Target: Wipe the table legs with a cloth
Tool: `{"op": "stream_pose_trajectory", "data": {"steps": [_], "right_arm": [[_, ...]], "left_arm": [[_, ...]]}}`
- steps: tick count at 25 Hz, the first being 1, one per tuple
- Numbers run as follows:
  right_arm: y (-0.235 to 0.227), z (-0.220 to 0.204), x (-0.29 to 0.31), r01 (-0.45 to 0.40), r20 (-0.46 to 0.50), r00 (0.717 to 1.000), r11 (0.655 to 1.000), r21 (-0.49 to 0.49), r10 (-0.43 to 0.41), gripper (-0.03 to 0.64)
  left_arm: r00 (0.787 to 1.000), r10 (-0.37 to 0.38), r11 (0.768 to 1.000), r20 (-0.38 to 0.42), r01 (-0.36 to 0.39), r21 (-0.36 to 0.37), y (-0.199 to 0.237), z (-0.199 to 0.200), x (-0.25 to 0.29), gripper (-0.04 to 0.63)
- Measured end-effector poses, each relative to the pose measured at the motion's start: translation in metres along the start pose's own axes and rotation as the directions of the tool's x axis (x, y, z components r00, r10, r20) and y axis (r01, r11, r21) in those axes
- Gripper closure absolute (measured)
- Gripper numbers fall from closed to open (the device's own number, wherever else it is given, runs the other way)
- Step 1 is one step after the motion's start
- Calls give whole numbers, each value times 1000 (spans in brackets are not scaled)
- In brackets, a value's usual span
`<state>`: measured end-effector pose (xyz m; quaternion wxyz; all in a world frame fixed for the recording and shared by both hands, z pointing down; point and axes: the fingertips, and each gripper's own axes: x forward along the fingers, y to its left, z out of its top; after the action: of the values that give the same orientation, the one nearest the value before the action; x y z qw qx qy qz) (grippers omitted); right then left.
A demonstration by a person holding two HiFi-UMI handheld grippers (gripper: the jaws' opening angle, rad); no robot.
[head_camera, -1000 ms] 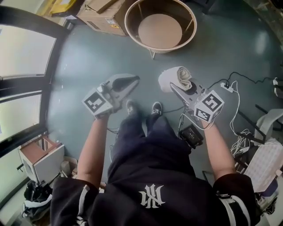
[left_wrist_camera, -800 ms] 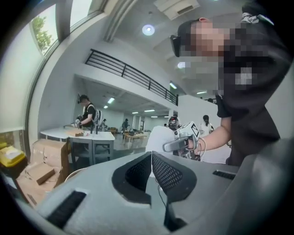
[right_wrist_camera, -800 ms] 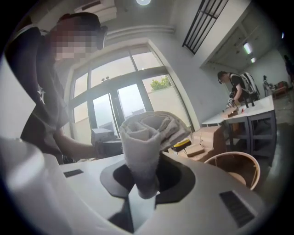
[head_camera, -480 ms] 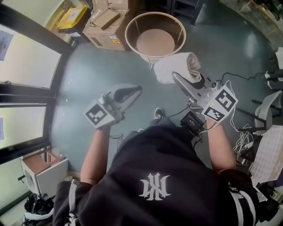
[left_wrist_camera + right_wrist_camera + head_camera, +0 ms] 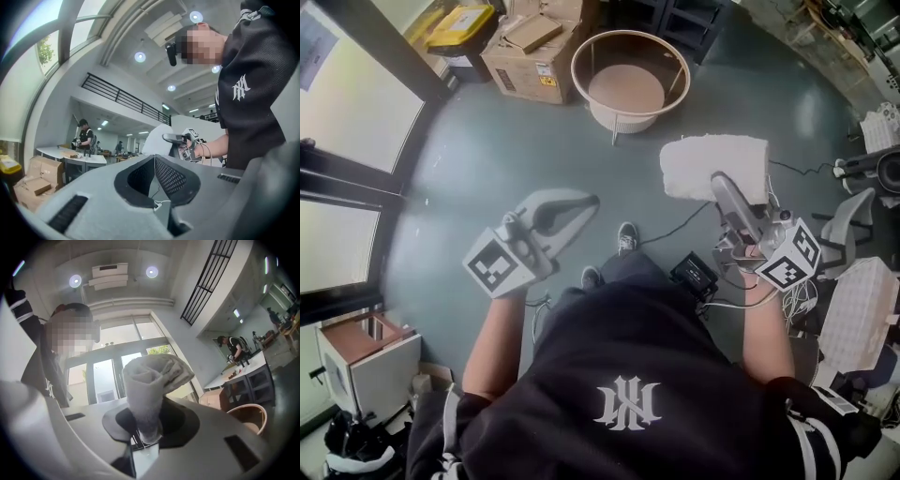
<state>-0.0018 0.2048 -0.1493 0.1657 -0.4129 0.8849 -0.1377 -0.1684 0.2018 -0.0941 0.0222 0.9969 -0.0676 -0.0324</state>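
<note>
Right claw (image 5: pixel 720 184) grips the rolled white cloth (image 5: pixel 712 161); left claw (image 5: pixel 584 201) is closed on nothing. The round table (image 5: pixel 628 120) stands on the floor at 12 o'clock, well apart from the cloth at its 11 o'clock. The right claw looks slightly nearer its legs.

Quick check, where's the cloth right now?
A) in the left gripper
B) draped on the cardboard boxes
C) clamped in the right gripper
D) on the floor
C: in the right gripper view the cloth stands rolled up and pinched between the jaws of the right gripper, while the left gripper has its jaws together with nothing between them.
</note>
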Motion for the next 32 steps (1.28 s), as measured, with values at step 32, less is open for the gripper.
{"op": "stream_pose_trajectory", "data": {"steps": [32], "right_arm": [[1,-29,-138,-272,-196,944,962,-9,265,543]], "left_arm": [[988,-42,999,-150,42,-5,-131,-28,151,590]]}}
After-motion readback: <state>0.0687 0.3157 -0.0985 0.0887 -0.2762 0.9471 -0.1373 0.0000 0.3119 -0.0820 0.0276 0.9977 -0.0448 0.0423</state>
